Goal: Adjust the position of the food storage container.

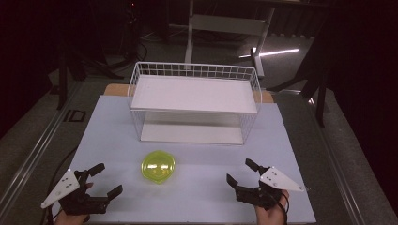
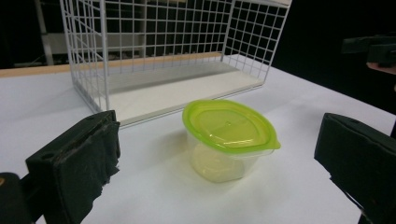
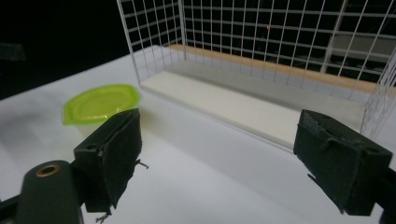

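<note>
A small clear tub with a lime-green lid (image 1: 158, 167) sits on the white table in front of the wire rack; it lies ahead of the jaws in the left gripper view (image 2: 229, 137) and at far left in the right gripper view (image 3: 101, 103). My left gripper (image 1: 106, 180) rests near the table's front left corner, open, with nothing between its jaws (image 2: 224, 172). At the front right, my right gripper (image 1: 241, 172) stands open and empty too (image 3: 224, 154). Both are apart from the tub.
A white wire rack (image 1: 195, 101) with an upper shelf and a lower board stands at the middle back of the white table (image 1: 291, 187). Its open front faces me. Dark floor and stand legs lie beyond.
</note>
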